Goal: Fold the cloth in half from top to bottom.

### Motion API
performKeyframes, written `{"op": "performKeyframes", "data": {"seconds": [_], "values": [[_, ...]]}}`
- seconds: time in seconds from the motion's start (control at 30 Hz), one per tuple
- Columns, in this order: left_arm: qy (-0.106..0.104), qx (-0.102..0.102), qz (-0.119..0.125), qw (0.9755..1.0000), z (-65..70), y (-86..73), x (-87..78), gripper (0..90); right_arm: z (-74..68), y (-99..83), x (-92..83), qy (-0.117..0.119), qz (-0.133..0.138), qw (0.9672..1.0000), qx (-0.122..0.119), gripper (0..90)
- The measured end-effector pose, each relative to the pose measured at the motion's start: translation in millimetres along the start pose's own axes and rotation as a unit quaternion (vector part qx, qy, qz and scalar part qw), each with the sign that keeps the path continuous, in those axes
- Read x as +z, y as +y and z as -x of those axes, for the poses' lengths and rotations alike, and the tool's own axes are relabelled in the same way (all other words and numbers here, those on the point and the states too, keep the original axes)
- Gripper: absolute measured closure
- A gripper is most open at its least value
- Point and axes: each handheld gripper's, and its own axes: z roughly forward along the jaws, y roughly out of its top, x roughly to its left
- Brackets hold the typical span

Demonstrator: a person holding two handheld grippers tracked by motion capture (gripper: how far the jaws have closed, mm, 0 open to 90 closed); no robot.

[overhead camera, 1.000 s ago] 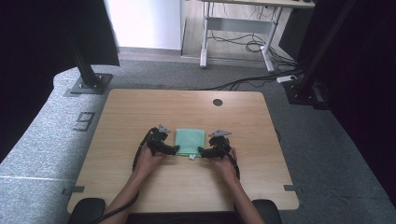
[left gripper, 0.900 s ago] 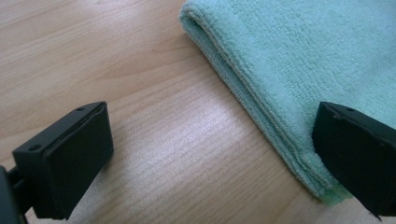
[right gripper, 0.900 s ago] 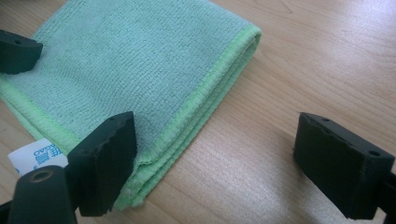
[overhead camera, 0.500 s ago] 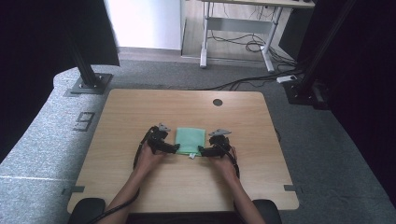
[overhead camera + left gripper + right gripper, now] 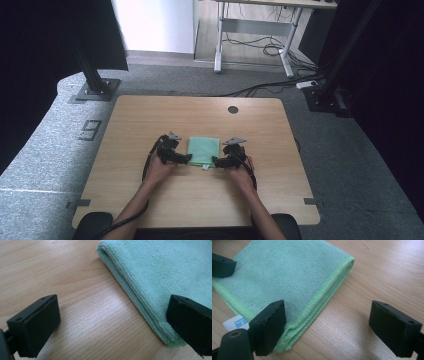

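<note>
In the high view, a folded square of mint-green microfibre cloth (image 5: 203,151) lies flat near the middle of the light wooden tabletop (image 5: 150,115), a little toward the person's edge. The left claw (image 5: 186,159) sits at the cloth's near left corner and the right claw (image 5: 216,161) at its near right corner, each pointing inward, so both are equally close to it.

In the left gripper view, the left claw (image 5: 120,325) stands wide open and grips nothing. One jaw rests over bare wood, while the other hangs above the cloth (image 5: 160,272) by its stacked folded edge, which runs diagonally between them.

In the right gripper view, the right claw (image 5: 327,325) is likewise spread wide and empty. It straddles the cloth's (image 5: 284,272) bright-hemmed edge, with a small white label (image 5: 235,323) peeking out at the corner.
</note>
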Motion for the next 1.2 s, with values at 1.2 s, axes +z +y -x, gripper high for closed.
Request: {"op": "performKeyframes", "data": {"seconds": [1.2], "values": [[-0.030,0.058,0.036,0.9972,21.1,-15.0,-59.4,0.0,-13.2,2.4,-51.2,0.052,0.001,0.9976,-0.046,0.0]]}}
